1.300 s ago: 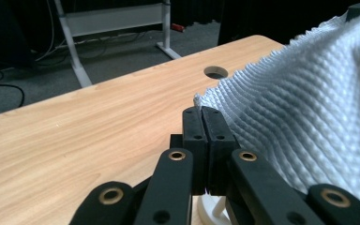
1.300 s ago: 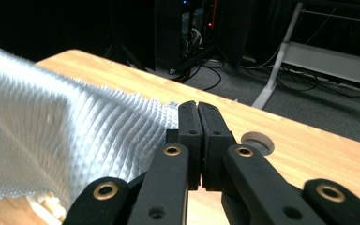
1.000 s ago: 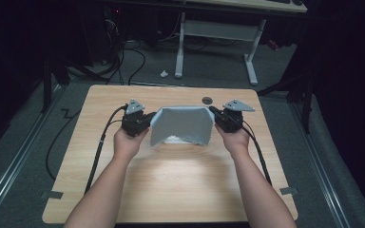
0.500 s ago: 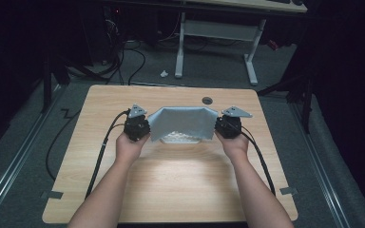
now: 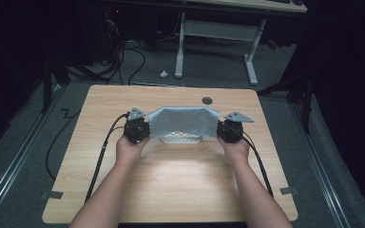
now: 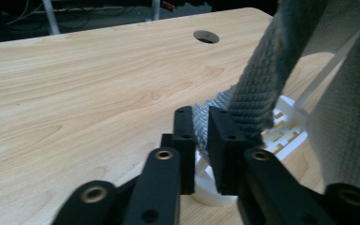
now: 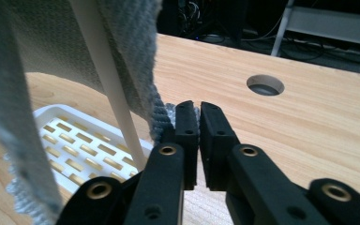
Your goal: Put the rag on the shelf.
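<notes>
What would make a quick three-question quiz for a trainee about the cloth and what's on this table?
1. True or false: the grey cloth lies spread flat on the table.
2. What sits under the cloth? A: a white slotted tray. B: a red bowl. C: a book.
3. Fill in: seen from the person, the round hole in the table lies on the ___ side of the cloth.
Key: 1 false, it hangs raised; 2 A; 3 far.
</notes>
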Available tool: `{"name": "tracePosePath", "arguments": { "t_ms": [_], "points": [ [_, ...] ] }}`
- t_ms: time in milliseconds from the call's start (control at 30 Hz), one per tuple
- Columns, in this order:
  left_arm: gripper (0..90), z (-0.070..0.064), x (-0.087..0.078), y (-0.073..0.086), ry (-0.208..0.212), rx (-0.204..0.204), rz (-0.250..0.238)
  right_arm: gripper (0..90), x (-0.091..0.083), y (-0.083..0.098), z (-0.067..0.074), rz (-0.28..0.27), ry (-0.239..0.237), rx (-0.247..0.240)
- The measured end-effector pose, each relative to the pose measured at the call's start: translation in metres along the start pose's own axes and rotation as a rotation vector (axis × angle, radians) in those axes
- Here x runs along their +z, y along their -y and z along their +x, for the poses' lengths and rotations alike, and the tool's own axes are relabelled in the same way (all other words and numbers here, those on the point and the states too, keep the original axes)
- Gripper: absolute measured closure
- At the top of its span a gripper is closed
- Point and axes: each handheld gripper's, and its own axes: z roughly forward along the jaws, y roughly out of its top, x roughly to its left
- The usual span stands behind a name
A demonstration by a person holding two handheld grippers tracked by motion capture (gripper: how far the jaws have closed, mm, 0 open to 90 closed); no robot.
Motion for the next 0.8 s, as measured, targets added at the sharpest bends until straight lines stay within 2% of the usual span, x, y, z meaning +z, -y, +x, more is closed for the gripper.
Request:
{"name": "tracePosePath", "arguments": {
  "t_ms": [67, 133, 233, 533, 800],
  "points": [
    [75.5, 0.001, -0.002, 0.0, -0.014, -0.003, -0.01, 82.9, 0.0, 0.0, 0.0, 0.005, 0.002, 0.005],
    [74.4, 0.003, -0.006, 0.0, -0.016, -0.011, -0.018, 78.1, -0.002, -0.001, -0.001, 0.002, 0.005, 0.002],
    [71.5, 0.005, -0.011, -0.002, -0.038, -0.004, -0.031, 75.8, -0.006, -0.004, -0.002, -0.011, 0.016, 0.004],
    [62.6, 0.01, -0.026, -0.007, -0.105, 0.014, -0.059, 73.3, -0.017, -0.01, -0.01, -0.038, 0.037, 0.008],
    [54.5, 0.014, -0.035, -0.007, -0.146, 0.014, -0.074, 70.4, -0.022, -0.012, -0.015, -0.042, 0.053, 0.013]
  ]
}}
